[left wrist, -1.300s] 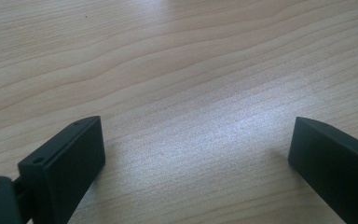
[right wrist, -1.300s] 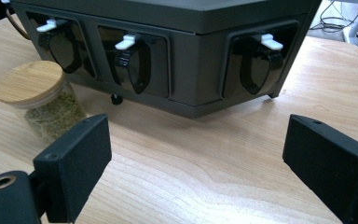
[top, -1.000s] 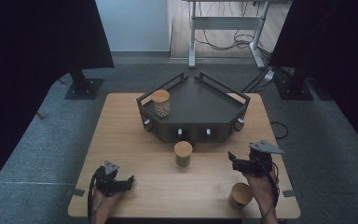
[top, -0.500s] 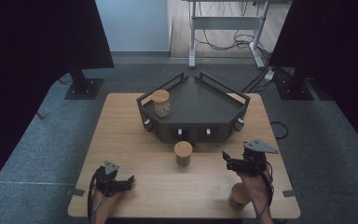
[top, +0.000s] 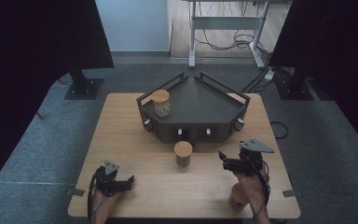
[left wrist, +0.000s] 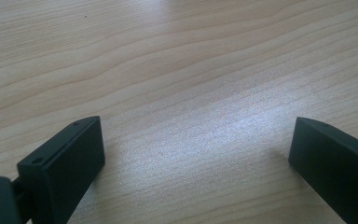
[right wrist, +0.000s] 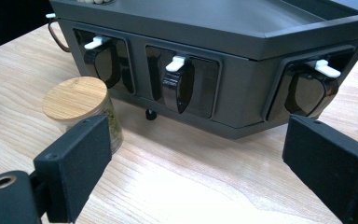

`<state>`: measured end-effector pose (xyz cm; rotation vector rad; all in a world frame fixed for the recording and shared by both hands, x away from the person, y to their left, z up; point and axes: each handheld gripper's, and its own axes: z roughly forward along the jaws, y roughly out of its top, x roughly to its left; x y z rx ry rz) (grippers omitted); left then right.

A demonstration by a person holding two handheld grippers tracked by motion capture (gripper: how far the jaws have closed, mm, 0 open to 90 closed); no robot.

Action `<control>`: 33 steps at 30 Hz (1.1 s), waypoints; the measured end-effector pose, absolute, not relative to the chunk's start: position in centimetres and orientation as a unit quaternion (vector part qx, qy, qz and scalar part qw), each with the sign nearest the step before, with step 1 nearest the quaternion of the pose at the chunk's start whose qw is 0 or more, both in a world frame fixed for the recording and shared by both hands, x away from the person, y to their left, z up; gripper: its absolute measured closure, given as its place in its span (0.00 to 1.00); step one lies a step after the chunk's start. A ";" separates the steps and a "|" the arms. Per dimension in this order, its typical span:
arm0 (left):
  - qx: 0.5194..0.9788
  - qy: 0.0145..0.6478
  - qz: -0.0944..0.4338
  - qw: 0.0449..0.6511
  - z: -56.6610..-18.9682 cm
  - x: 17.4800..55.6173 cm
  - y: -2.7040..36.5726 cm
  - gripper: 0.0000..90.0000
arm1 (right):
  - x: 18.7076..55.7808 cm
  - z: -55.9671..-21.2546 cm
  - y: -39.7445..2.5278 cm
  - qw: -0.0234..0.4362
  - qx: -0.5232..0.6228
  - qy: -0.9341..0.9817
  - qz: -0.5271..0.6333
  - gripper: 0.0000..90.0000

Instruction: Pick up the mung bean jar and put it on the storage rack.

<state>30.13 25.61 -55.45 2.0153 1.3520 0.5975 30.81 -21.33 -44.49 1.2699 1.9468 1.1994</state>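
Two open grippers over the wooden table (top: 121,140), nothing held.
Right gripper (top: 224,161) hovered with jaws wide, aimed at the front of the dark tray rack (top: 200,105); the jar with bamboo lid (right wrist: 81,105) stood upright on the table just ahead of its left jaw in the right gripper view, outside the gap and not touching, close to the rack's front. A second lidded jar (top: 237,196) sat near the table's near edge, partly hidden by the right hand. A third jar (top: 161,102) stood on the rack's left corner. Left gripper (left wrist: 193,149) was low over bare wood, jaws wide apart, well away from all jars.
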 end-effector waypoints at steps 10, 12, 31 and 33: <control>0.765 0.513 0.227 0.316 -55.4 30.1 25.6 0.03 | 30.8 -44.5 -20.7 0.257 0.464 0.720 0.447 0.08; 0.765 0.513 0.227 0.316 -55.4 30.1 25.6 0.03 | 30.8 -44.5 -20.5 0.256 0.463 0.720 0.448 0.08; 0.765 0.513 0.227 0.316 -55.5 30.1 25.6 0.03 | 31.2 -44.8 -17.9 0.247 0.445 0.730 0.456 0.08; 0.765 0.513 0.227 0.316 -55.5 30.1 25.6 0.03 | 31.2 -44.8 -17.7 0.246 0.444 0.731 0.456 0.08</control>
